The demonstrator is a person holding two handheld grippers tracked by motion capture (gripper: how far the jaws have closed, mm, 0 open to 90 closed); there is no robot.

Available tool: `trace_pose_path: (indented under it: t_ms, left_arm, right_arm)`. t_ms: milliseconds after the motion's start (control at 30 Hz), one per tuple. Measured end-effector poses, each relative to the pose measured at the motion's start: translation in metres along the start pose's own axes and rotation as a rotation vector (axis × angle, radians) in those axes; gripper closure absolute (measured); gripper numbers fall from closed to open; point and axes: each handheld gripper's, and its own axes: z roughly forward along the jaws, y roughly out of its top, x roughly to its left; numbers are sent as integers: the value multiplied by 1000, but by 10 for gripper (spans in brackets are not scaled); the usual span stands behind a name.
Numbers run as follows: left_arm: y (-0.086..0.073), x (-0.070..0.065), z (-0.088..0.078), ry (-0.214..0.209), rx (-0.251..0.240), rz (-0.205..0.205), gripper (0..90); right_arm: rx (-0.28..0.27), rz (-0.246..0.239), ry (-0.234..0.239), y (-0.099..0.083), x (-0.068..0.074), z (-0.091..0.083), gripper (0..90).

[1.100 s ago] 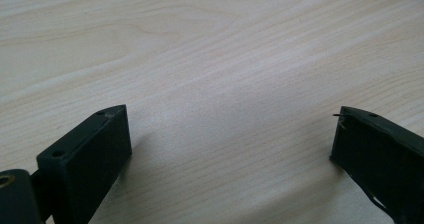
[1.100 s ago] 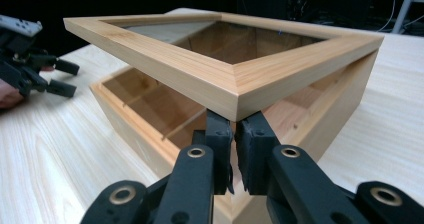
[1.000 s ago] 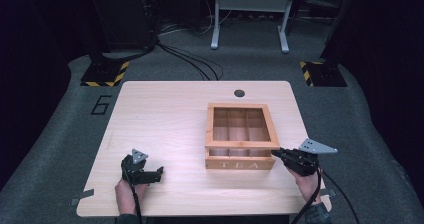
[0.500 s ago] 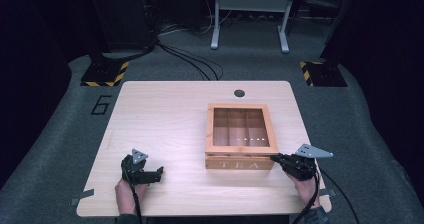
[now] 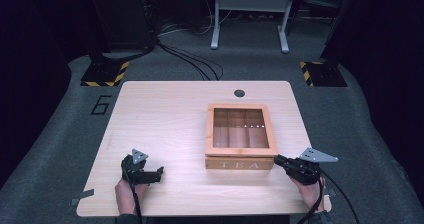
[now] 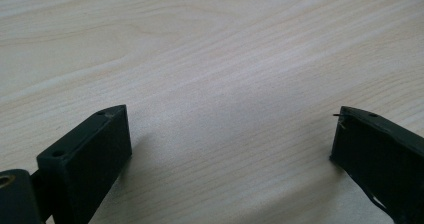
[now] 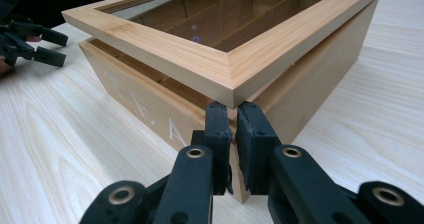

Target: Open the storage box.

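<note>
The closed right gripper (image 7: 231, 115) is tucked directly beneath the near front corner of the tea box lid (image 7: 165, 46), apparently raised slightly off the box (image 7: 145, 101) ahead.

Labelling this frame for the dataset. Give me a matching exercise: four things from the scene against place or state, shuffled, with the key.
Things:
1. lid
2. left gripper
3. right gripper
4. round hole

Places or states:
A. jaws wide apart over bare tabletop
B. in the table near its far edge
C. glass-paned, front edge lifted off the tea box
D. jaws together, tips under the lid's near corner

Pairs: 1-C, 2-A, 3-D, 4-B
</note>
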Motion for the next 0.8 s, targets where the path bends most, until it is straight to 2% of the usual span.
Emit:
trace_pose_path:
  t_ms: [167, 267, 433, 533, 700, 767, 800]
  left_arm:
    - [0, 0, 0, 0, 0, 0, 24]
    - [0, 0, 0, 0, 0, -1, 24]
    - [0, 0, 0, 0, 0, -1, 24]
    - [0, 0, 0, -1, 0, -1, 24]
    - [0, 0, 0, 0, 0, 0, 24]
    - [0, 0, 0, -1, 0, -1, 24]
    - [0, 0, 0, -1, 1, -2, 24]
  right_arm:
    - [44, 0, -25, -9, 0, 2, 819]
    - [39, 10, -19, -15, -1, 1, 821]
    - [62, 12, -72, -23, -6, -5, 774]
    - [92, 26, -115, -33, -11, -7, 710]
    - [172, 42, -227, -48, -20, -11, 457]
    - [200, 45, -256, -49, -22, -12, 357]
    - [204, 45, -265, -50, -23, -12, 337]
